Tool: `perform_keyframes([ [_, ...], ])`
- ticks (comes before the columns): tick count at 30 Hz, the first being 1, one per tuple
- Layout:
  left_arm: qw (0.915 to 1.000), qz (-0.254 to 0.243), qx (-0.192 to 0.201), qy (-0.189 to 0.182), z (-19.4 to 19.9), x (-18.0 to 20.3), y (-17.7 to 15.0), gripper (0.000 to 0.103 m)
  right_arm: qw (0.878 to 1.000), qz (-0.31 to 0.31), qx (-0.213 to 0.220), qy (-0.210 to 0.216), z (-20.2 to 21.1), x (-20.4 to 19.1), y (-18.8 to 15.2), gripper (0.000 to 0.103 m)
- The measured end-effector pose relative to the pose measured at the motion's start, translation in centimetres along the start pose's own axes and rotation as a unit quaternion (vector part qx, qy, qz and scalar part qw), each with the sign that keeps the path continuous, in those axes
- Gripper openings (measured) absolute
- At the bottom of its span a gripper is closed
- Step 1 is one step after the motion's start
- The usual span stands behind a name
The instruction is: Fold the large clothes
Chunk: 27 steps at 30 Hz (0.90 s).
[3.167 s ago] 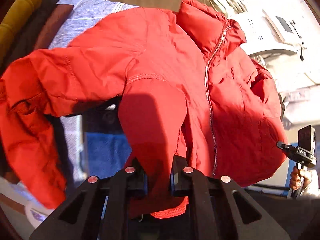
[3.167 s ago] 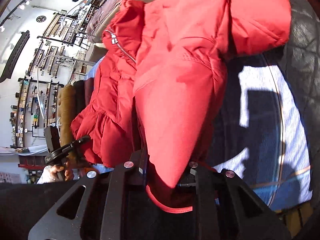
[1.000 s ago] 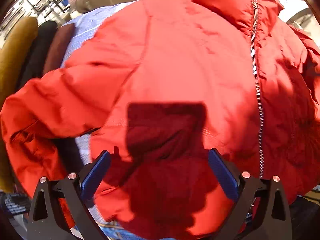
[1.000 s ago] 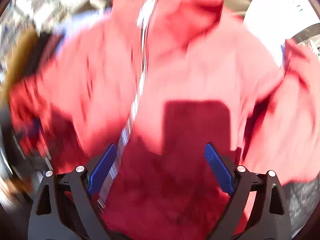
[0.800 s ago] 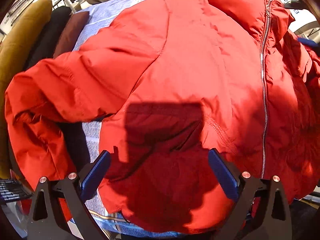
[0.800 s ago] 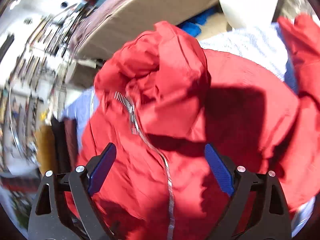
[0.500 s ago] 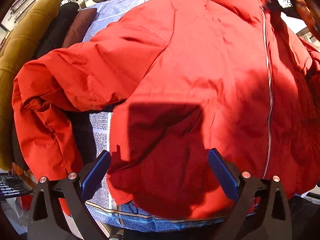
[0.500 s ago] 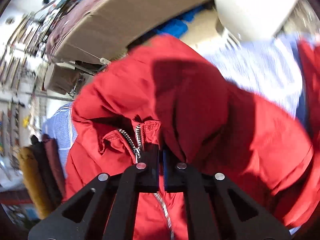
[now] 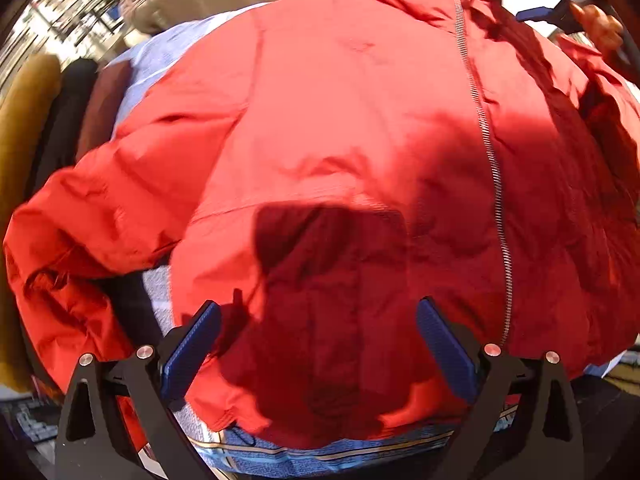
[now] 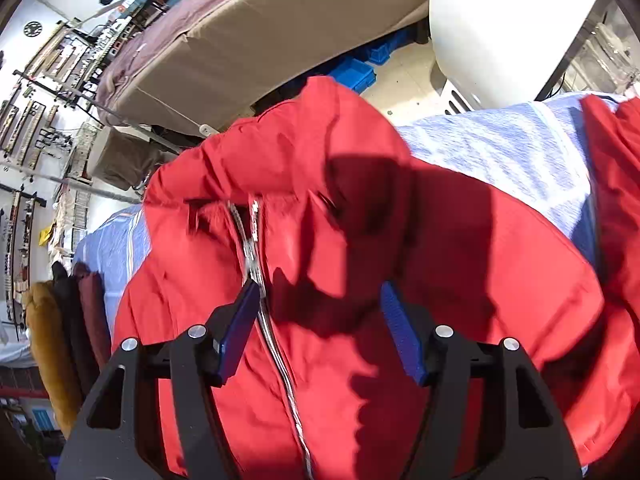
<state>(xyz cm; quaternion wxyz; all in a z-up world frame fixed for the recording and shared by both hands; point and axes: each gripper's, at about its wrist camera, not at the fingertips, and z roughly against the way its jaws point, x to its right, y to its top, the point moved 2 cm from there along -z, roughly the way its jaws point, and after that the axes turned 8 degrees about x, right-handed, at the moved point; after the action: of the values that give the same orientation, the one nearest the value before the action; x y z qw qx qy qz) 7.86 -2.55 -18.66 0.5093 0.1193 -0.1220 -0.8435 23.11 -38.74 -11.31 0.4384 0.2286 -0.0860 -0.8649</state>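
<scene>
A red puffer jacket (image 9: 360,152) with a silver zipper (image 9: 486,136) lies front up on a blue-and-white patterned cloth (image 9: 312,456). My left gripper (image 9: 318,340) is open and empty above the jacket's hem; the left sleeve (image 9: 80,240) lies bunched at the left. My right gripper (image 10: 320,320) is open and empty just above the collar (image 10: 304,152) and the zipper top (image 10: 252,248). It also shows in the left wrist view (image 9: 556,10), held by a hand at the top right.
Folded brown, black and maroon clothes (image 10: 68,320) lie left of the cloth. A bed with a tan cover (image 10: 260,28) and a white appliance (image 10: 508,28) stand beyond. Blue bins (image 10: 352,72) sit on the floor.
Both grippers let go of the sleeves and opened. The right gripper moved to the collar, shut there half a second ago, and has opened again. The jacket now lies flatter.
</scene>
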Motion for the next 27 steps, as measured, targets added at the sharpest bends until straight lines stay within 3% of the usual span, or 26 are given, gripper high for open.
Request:
perform_keyframes([
  [2, 0.9998, -0.019, 0.001, -0.002, -0.1, 0.9, 0.3, 0.096, 1.0, 0.022, 0.007, 0.0, 1.7, 1.3, -2.5, 0.067],
  [4, 0.9993, -0.038, 0.001, 0.002, -0.6, 1.7, 0.6, 0.096, 0.998, 0.055, 0.007, -0.028, 3.6, 2.4, -5.5, 0.07],
  [7, 0.9975, -0.068, -0.017, 0.01, -2.2, 3.1, 0.4, 0.096, 0.99, 0.127, -0.027, -0.059, 4.9, 3.4, -12.1, 0.07],
  [9, 0.9954, -0.086, -0.042, 0.01, -3.8, 4.0, -0.2, 0.097, 0.972, 0.204, -0.071, -0.087, 4.4, 3.6, -17.4, 0.07],
  [11, 0.993, -0.094, -0.069, 0.022, -5.5, 4.3, -1.0, 0.098, 0.952, 0.271, -0.084, -0.118, 4.0, 4.1, -22.0, 0.07],
  [13, 0.9938, -0.079, -0.077, 0.016, -6.4, 4.0, -1.1, 0.098, 0.935, 0.311, -0.097, -0.143, 2.7, 5.0, -25.2, 0.086],
  [15, 0.9935, -0.071, -0.087, 0.013, -6.8, 3.9, -0.9, 0.098, 0.923, 0.333, -0.099, -0.162, 1.8, 5.6, -26.6, 0.087],
  [17, 0.9923, -0.08, -0.093, 0.017, -6.7, 4.0, -0.6, 0.098, 0.924, 0.331, -0.104, -0.159, 2.0, 5.3, -26.0, 0.087],
  [19, 0.992, -0.088, -0.087, 0.025, -6.0, 4.2, -0.4, 0.098, 0.937, 0.304, -0.095, -0.144, 3.2, 5.0, -24.0, 0.084],
  [23, 0.9944, -0.07, -0.074, 0.026, -4.2, 4.1, -1.0, 0.097, 0.956, 0.276, -0.017, -0.096, 7.8, 3.5, -17.8, 0.084],
  [27, 0.9961, -0.047, -0.07, 0.026, -2.8, 3.1, -2.0, 0.097, 0.955, 0.266, 0.053, -0.123, 10.5, 3.8, -8.9, 0.084],
])
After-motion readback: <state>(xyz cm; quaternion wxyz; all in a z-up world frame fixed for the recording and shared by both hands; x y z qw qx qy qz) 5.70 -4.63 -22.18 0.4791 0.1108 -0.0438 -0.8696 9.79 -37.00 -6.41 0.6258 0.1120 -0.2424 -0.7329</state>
